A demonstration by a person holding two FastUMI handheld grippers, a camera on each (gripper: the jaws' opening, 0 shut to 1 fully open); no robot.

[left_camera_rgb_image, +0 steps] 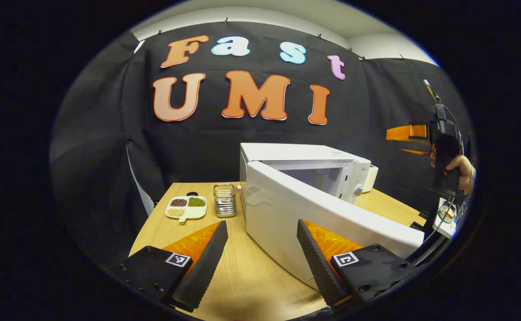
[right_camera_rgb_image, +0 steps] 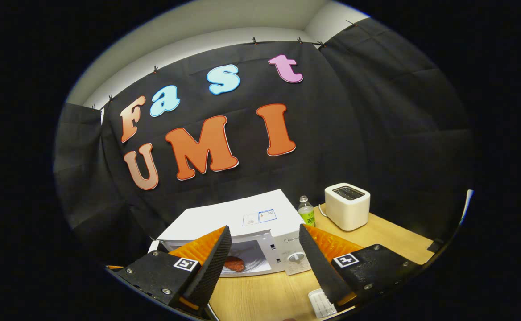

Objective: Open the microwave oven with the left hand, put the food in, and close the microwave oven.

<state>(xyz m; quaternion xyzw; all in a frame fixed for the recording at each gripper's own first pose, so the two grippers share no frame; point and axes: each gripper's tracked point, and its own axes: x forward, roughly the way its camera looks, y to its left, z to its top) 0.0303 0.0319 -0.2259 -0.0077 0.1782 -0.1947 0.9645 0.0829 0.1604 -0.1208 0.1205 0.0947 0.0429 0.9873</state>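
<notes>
The white microwave [left_camera_rgb_image: 305,154] stands on the wooden table [left_camera_rgb_image: 242,276] with its door [left_camera_rgb_image: 332,223] swung out towards me, hinged on the left. My left gripper [left_camera_rgb_image: 262,254] is open and empty just in front of the door; its right finger overlaps the door's lower edge. In the right gripper view the microwave [right_camera_rgb_image: 238,220] is seen from above, and a reddish-brown piece of food [right_camera_rgb_image: 235,264] lies inside its cavity. My right gripper [right_camera_rgb_image: 265,263] hangs open and empty above the table before the microwave. That right gripper [left_camera_rgb_image: 443,142], held by a hand, is raised at the far right of the left gripper view.
A white divided dish of beans [left_camera_rgb_image: 187,207] and a wire basket [left_camera_rgb_image: 225,200] sit left of the microwave. A white toaster [right_camera_rgb_image: 347,206] and a green-labelled bottle [right_camera_rgb_image: 305,210] stand to its right. A small white ribbed object [right_camera_rgb_image: 320,303] lies near the table's front.
</notes>
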